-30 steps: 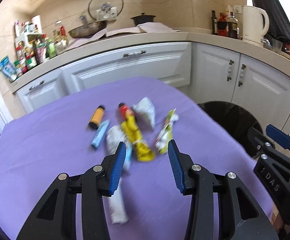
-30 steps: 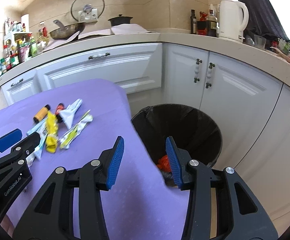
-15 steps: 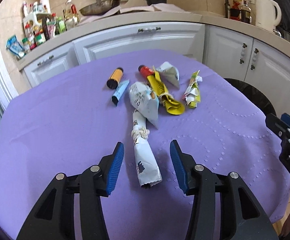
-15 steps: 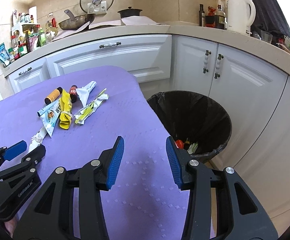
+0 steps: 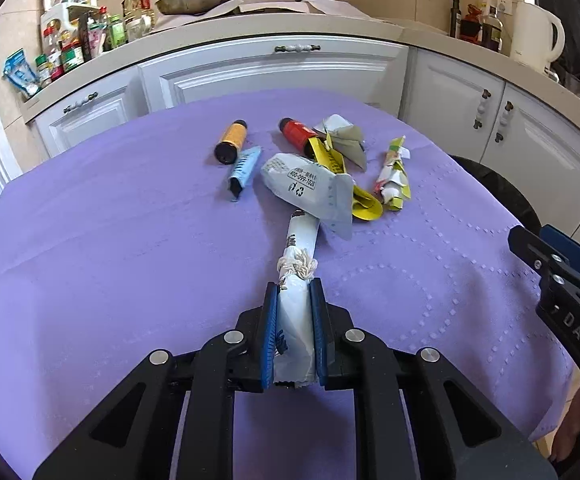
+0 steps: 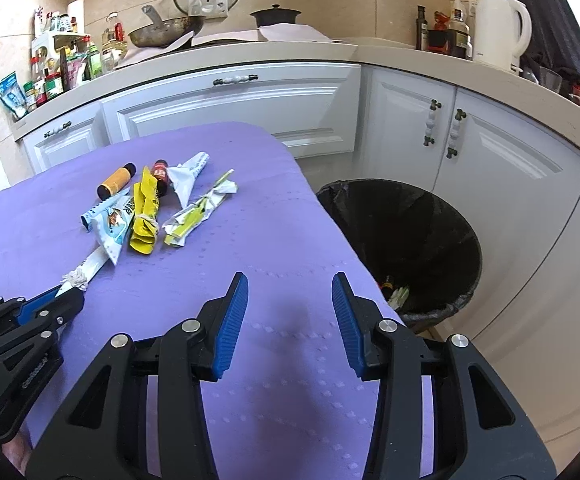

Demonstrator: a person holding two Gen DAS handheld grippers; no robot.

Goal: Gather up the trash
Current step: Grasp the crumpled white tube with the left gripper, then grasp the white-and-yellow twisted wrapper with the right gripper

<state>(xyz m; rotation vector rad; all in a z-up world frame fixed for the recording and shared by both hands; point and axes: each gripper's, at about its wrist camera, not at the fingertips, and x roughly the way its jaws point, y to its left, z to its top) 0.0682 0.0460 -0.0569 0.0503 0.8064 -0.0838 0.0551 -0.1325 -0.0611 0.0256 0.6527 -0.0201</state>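
My left gripper (image 5: 294,300) is shut on the near end of a rolled white wrapper (image 5: 296,312) tied with string, lying on the purple tablecloth (image 5: 109,248). Beyond it lie a white pouch (image 5: 310,188), a yellow wrapper (image 5: 364,206), a green-yellow wrapper (image 5: 394,176), a red bottle (image 5: 298,136), an orange bottle (image 5: 231,144) and a blue wrapper (image 5: 243,168). My right gripper (image 6: 290,304) is open and empty above the table's right edge. The black trash bin (image 6: 406,236) stands on the floor to its right, with a few items inside.
White kitchen cabinets (image 6: 249,96) curve round behind the table and bin. The counter holds spice jars (image 5: 69,48), a pan (image 6: 165,34) and a white kettle (image 6: 498,32). My left gripper shows in the right wrist view (image 6: 49,304), at lower left.
My left gripper has moved forward and down and closed on the rolled white wrapper. My right gripper has stayed open and shifted slightly over the table's edge.
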